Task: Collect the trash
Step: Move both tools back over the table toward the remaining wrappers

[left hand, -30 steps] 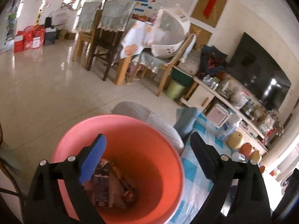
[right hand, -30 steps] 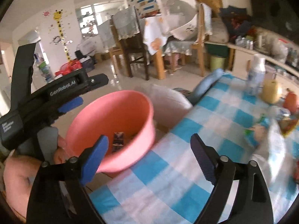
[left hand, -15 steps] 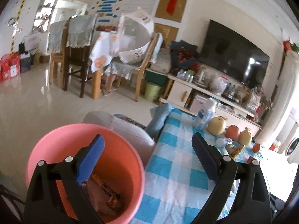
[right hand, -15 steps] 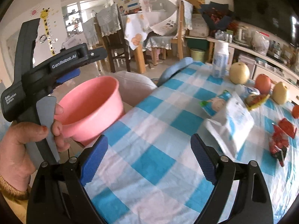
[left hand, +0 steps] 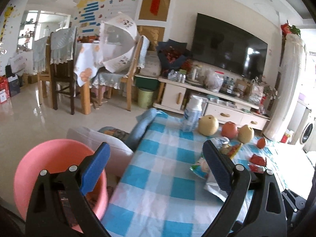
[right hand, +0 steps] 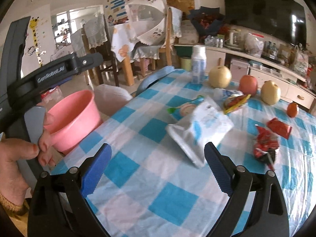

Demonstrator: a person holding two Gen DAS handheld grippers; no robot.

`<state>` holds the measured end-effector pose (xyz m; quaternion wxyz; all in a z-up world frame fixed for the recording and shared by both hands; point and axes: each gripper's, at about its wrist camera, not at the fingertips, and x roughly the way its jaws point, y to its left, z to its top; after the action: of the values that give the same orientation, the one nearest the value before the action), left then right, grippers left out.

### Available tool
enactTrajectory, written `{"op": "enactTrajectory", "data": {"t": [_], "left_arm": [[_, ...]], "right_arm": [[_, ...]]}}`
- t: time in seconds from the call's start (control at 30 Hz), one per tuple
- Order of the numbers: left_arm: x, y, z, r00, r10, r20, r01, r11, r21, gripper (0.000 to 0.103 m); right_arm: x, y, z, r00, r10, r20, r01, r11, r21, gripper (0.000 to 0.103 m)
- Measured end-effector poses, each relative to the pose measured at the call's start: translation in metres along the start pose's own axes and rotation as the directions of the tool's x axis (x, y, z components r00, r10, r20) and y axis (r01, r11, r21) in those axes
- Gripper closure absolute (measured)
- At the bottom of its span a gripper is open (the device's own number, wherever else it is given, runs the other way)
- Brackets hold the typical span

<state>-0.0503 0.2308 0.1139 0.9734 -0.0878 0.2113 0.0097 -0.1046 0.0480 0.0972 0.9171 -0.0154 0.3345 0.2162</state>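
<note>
Both views have swung off the pink bucket [left hand: 49, 169] and across onto the checked worktop [right hand: 158, 197] since a second ago, so the bucket now sits low at the left of each frame instead of filling the middle. Left tongs [left hand: 156, 167] stand spread with nothing between the blue pads, one pad overlapping the bucket's rim in the picture; dark wrappers lie inside the bucket. Right tongs [right hand: 158, 169] are opening, also empty, hovering over the cloth near the frame's bottom. Just above their right-hand pad lies a white and blue bag [right hand: 199, 128], with a green-edged packet [right hand: 183, 106] behind it. Toward the right of the frame sit a yellow and red wrapper [right hand: 235, 101], a crumpled red wrapper [right hand: 265, 146] and a flat red packet [right hand: 279, 127]. Along the worktop's far edge stand a white bottle [right hand: 198, 67], two pears and an apple. A hand [right hand: 21, 158] at lower left grips the left tongs' handle.
</note>
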Motion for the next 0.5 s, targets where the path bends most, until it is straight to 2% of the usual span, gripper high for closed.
{"op": "enactTrajectory", "data": {"t": [0.5], "left_arm": [[0.021, -0.055, -0.013, 0.998, -0.021, -0.060, 0.026, 0.997, 0.073, 0.008]], "right_arm": [[-0.019, -0.070, -0.006, 0.994, -0.108, 0.024, 0.106, 0.990, 0.092, 0.008]]}}
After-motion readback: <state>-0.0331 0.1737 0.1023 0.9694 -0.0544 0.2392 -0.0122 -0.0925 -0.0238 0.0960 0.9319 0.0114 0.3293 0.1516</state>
